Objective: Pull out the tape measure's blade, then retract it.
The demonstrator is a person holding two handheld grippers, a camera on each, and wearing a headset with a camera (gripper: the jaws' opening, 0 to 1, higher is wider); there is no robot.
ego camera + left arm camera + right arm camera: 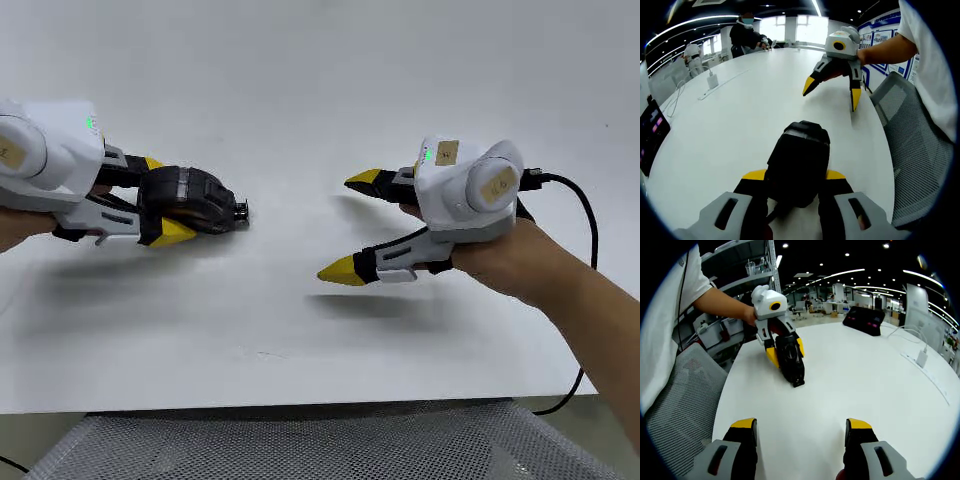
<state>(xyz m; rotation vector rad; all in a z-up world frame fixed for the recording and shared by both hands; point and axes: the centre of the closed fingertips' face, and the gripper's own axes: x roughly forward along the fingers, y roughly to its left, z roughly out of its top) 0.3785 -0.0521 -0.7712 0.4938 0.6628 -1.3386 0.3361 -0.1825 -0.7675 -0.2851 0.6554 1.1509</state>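
Two grippers: left gripper (162,198) and right gripper (350,226) face each other over the white worktop (300,80), well apart.
Left gripper state: jaws clamped on the black tape measure (200,200), one yellow tip on each side of the case.
Right gripper state: jaws spread wide, nothing between them.
Tape measure position: left side of the head view, mouth pointing toward the right gripper. Nose tilts down close to the worktop; can't tell if it touches.
Blade: none drawn out. Just the end hook (241,211) shows at the case mouth.
Progress: my read is that the case is secured and that's all. Pull and retract are both left to do.
Next need: right gripper must cross the gap and pinch the end hook. Small target, so line up square to it.
Open room: bare worktop between the grippers and beyond them. Looks like a straight run for a pull toward the right.
Near edge: worktop edge (300,400) runs not far below both grippers, with a mesh chair (300,445) under it. Keep the pull parallel to the edge.
Cable: black cable (585,230) trails from the right gripper off the near-right edge. It could drag on a long pull.
Far clutter: white charger (713,80) and dark screen (863,319), both well away from the work.
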